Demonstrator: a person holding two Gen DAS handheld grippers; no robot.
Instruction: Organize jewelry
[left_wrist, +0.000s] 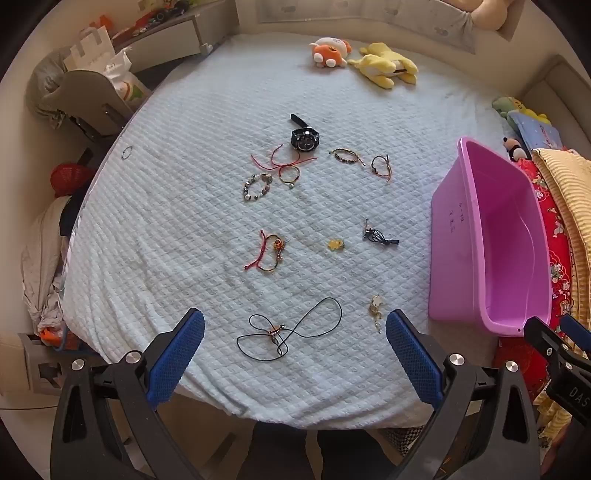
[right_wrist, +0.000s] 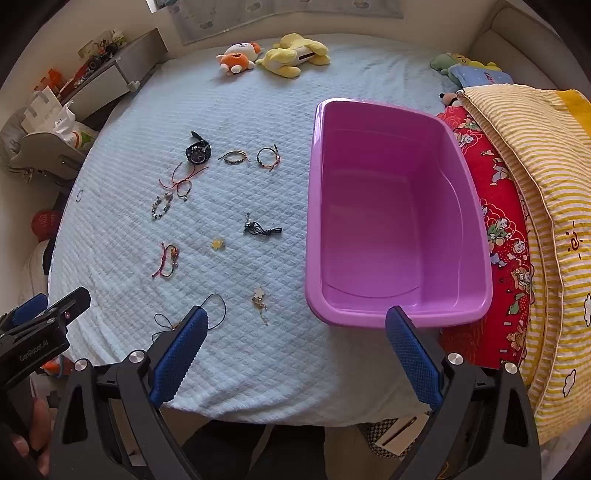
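Both claws, left claw (left_wrist: 294, 352) and right claw (right_wrist: 294, 352), released; black cord necklace (right_wrist: 214, 308) half-hidden behind right claw.

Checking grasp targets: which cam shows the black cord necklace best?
Left wrist. The black cord necklace lies whole between the open claw's fingers there. In the right wrist view its near loops are partly hidden behind a blue finger.

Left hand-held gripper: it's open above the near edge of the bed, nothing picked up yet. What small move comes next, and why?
Probably ease the left hand-held gripper forward and down onto the black cord necklace. It is the nearest piece, lying loose between the open fingers, and the purple bin to the right holds nothing so far. Aim for the beaded knot in the middle, since the thin cord lies flat on the quilt.
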